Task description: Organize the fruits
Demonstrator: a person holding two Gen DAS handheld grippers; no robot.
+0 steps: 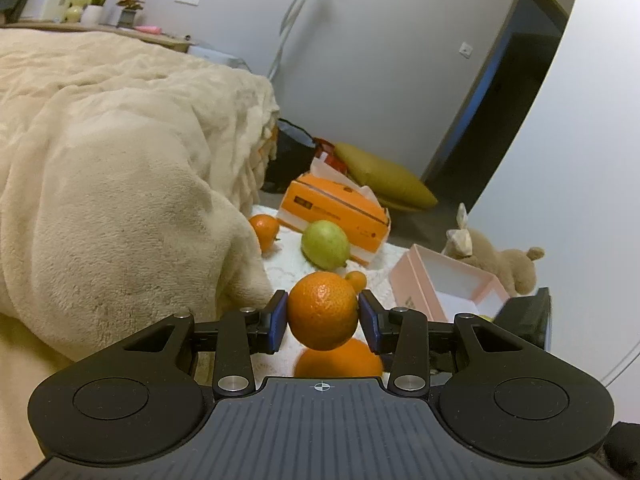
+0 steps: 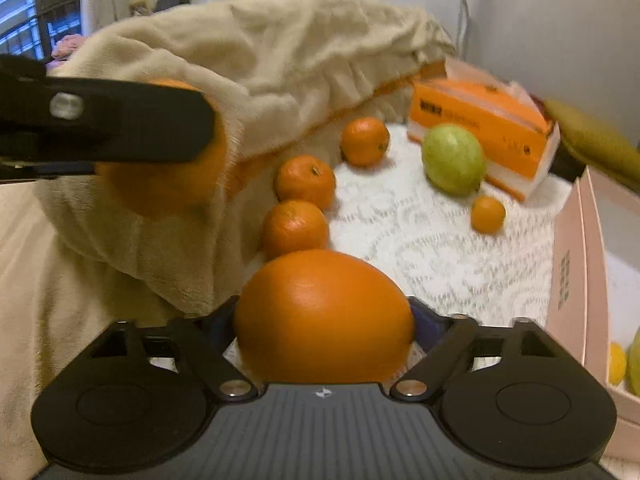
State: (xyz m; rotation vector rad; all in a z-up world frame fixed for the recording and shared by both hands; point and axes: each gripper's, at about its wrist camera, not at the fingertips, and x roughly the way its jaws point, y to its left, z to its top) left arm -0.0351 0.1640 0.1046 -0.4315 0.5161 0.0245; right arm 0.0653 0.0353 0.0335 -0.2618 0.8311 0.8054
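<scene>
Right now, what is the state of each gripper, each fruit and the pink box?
Left gripper: shut on small orange, lifted.
Right gripper: shut on large orange.
Green fruit: loose on lace cloth.
Pink box: open.

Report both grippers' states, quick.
Left gripper: closed on a small orange, lifted.
Right gripper: closed around a large orange.
</scene>
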